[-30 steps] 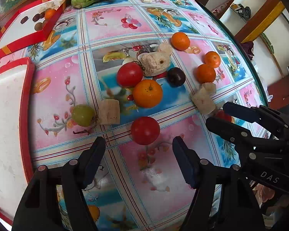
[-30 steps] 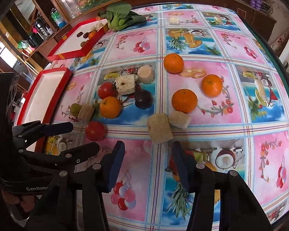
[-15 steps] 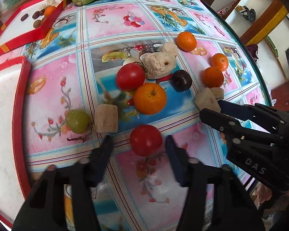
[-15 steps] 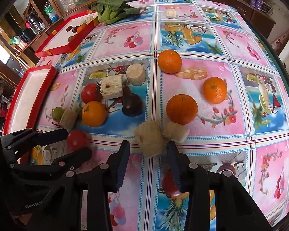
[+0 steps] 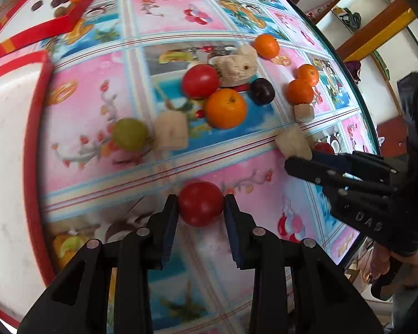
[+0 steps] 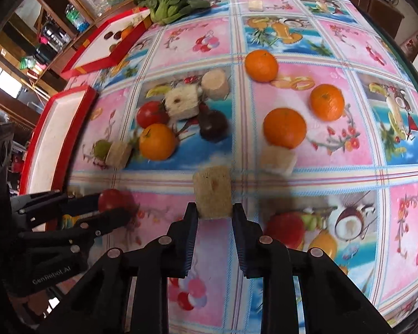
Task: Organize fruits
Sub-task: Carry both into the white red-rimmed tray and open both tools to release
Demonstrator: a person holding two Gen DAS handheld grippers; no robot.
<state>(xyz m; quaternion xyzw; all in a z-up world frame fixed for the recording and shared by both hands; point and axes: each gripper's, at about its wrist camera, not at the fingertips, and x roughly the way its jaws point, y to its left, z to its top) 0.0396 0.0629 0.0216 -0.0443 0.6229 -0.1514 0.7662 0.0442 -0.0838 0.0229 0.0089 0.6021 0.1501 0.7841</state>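
Observation:
My left gripper (image 5: 201, 204) is shut on a red tomato (image 5: 200, 207) on the patterned tablecloth; it also shows in the right wrist view (image 6: 112, 199). My right gripper (image 6: 213, 214) is shut on a beige spongy block (image 6: 213, 196), also seen in the left wrist view (image 5: 292, 143). Loose fruit lies beyond: a second tomato (image 5: 200, 80), a large orange (image 5: 225, 108), a dark plum (image 5: 262, 91), a green fruit (image 5: 129, 134) and three smaller oranges (image 6: 284, 128).
An empty red-rimmed white tray (image 5: 37, 128) sits at the left, a second red tray (image 6: 97, 53) with small fruits behind it. More beige blocks (image 5: 172, 134) lie among the fruit. Leafy greens (image 6: 170, 4) lie at the far edge. The table edge (image 5: 373, 128) runs along the right.
Both grippers moved forward and closed: the left onto the red tomato, the right onto the beige block. Before, both were open and short of these things.

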